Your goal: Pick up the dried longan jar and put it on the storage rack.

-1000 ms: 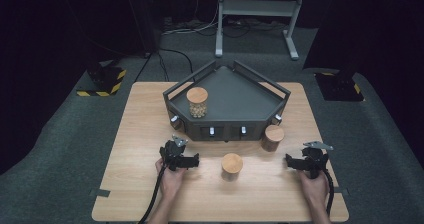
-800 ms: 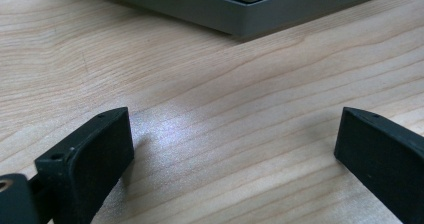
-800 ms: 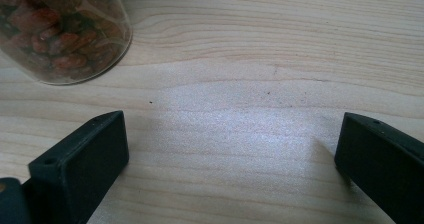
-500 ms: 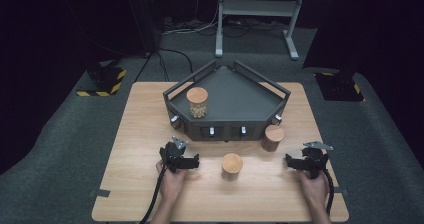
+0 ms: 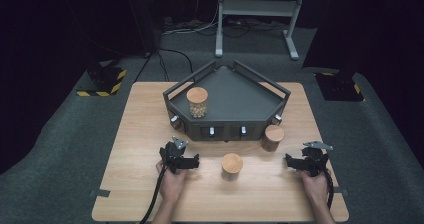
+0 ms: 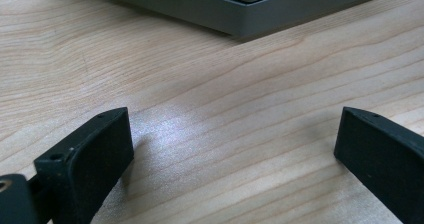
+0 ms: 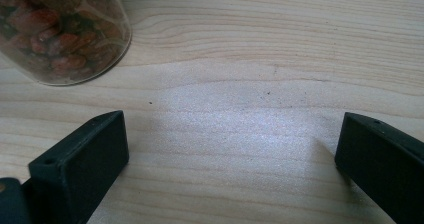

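Jars sat untouched: one cork-lidded jar [image 5: 232, 166] stood on the desk [image 5: 140, 134] between both tools, another jar [image 5: 273, 137] just beside the grey tray [image 5: 235, 96]. Left tool [image 5: 186, 162] and right tool [image 5: 296, 163] rested wide open, gripping nothing.

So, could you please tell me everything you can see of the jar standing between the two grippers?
The jar between the grippers is a short, round, clear jar topped by a flat, light wooden lid. It stands upright on the wooden table, just in front of the dark grey tray and apart from it. Nothing touches it but the tabletop. The left gripper and right gripper rest open on either side of it. Its contents cannot be made out.
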{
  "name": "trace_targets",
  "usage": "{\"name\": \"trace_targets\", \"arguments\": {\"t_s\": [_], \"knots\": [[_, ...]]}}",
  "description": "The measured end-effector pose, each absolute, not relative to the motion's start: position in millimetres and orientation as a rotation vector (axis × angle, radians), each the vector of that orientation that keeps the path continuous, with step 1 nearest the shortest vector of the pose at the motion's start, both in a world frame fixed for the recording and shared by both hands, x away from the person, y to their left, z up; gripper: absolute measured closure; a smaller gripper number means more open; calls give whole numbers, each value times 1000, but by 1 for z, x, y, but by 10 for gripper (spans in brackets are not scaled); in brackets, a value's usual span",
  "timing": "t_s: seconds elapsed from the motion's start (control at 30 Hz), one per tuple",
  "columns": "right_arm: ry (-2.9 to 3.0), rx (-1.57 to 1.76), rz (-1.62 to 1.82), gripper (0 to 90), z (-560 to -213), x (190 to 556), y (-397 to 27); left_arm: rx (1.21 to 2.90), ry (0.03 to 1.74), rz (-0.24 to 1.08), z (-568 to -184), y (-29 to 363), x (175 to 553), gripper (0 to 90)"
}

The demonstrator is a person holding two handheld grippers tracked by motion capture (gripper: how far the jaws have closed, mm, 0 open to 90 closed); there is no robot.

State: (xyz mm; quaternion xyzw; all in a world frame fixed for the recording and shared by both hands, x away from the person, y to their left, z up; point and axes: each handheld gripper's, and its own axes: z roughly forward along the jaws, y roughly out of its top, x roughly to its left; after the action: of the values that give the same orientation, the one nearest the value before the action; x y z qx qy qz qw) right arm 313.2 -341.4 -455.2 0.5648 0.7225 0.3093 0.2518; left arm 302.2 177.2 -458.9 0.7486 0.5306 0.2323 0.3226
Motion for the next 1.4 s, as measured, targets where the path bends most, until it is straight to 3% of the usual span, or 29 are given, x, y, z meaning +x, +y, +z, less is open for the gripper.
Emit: {"name": "trace_targets", "arguments": {"t_s": [0.5, 0.93, 1.4], "knots": [[1956, 1563, 842, 6, -452, 310, -342, 1964, 1393, 609, -459, 177, 302, 23], [2007, 1490, 977, 12, -452, 284, -359, 1963, 1394, 609, -459, 177, 302, 23], [2096, 1380, 1093, 12, -452, 273, -346, 1964, 1394, 609, -459, 177, 302, 22]]}}
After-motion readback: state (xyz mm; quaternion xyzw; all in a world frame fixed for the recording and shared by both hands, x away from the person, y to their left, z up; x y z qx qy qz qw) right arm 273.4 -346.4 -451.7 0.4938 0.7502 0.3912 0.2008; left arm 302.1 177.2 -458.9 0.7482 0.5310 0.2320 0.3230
